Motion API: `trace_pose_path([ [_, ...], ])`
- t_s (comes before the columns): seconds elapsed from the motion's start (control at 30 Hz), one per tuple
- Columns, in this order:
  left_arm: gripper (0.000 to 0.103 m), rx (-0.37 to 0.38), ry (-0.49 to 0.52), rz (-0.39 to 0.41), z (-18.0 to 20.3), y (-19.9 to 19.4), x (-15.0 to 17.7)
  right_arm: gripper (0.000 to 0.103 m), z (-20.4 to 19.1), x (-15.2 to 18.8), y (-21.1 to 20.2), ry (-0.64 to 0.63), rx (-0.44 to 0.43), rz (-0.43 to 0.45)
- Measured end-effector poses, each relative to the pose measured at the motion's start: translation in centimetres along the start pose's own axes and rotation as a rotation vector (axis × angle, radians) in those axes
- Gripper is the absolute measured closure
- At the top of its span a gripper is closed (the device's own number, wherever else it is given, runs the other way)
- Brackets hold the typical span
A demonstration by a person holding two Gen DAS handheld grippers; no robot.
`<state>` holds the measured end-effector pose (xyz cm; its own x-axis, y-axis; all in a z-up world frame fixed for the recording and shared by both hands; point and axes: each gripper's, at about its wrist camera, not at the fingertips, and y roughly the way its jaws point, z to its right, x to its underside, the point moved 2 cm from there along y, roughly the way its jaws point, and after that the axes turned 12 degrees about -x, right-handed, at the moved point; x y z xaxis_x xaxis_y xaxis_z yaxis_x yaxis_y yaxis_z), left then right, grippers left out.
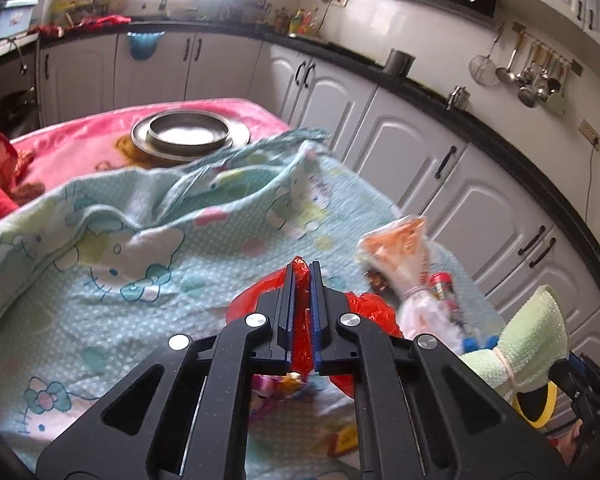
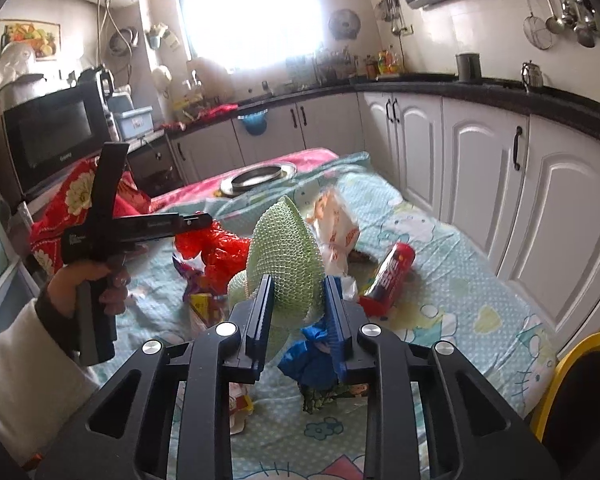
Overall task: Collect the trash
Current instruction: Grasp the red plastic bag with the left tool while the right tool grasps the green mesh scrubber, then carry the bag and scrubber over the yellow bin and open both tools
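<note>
My left gripper (image 1: 302, 270) is shut on a crumpled red plastic bag (image 1: 300, 320) that lies on the light-blue cartoon blanket (image 1: 100, 280). The right wrist view shows the same grip from the side, at the bag's top edge (image 2: 220, 248). My right gripper (image 2: 298, 284) is shut on a green foam net (image 2: 284, 248), which stands up between its pads. The net (image 1: 532, 336) also appears at the lower right of the left wrist view. Nearby lie a white-and-orange wrapper (image 2: 336, 232), a red snack tube (image 2: 392, 276) and a scrap of blue plastic (image 2: 312, 352).
Stacked metal plates (image 1: 188, 134) sit at the far end on a pink blanket. White cabinets (image 2: 480, 168) under a black counter run along the right. A yellow-rimmed bin (image 2: 572, 360) stands at the lower right. A microwave (image 2: 56, 136) is on the left. Small wrappers lie near the front.
</note>
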<state>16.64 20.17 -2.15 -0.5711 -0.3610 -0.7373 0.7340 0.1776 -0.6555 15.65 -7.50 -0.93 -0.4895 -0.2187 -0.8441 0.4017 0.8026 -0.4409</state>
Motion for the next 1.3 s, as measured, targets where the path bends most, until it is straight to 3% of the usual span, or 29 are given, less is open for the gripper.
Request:
trace_pose_path([
  [0.6,0.101,0.090,0.088,0.127,7.1,-5.9,-0.9,0.079,1.6,-1.3,-7.4,0.020,0.077,0.156],
  [1.3,0.101,0.169,0.201,0.163,15.0,-7.3,0.1,0.080,3.9,0.0,-14.3,0.032,0.199,0.215],
])
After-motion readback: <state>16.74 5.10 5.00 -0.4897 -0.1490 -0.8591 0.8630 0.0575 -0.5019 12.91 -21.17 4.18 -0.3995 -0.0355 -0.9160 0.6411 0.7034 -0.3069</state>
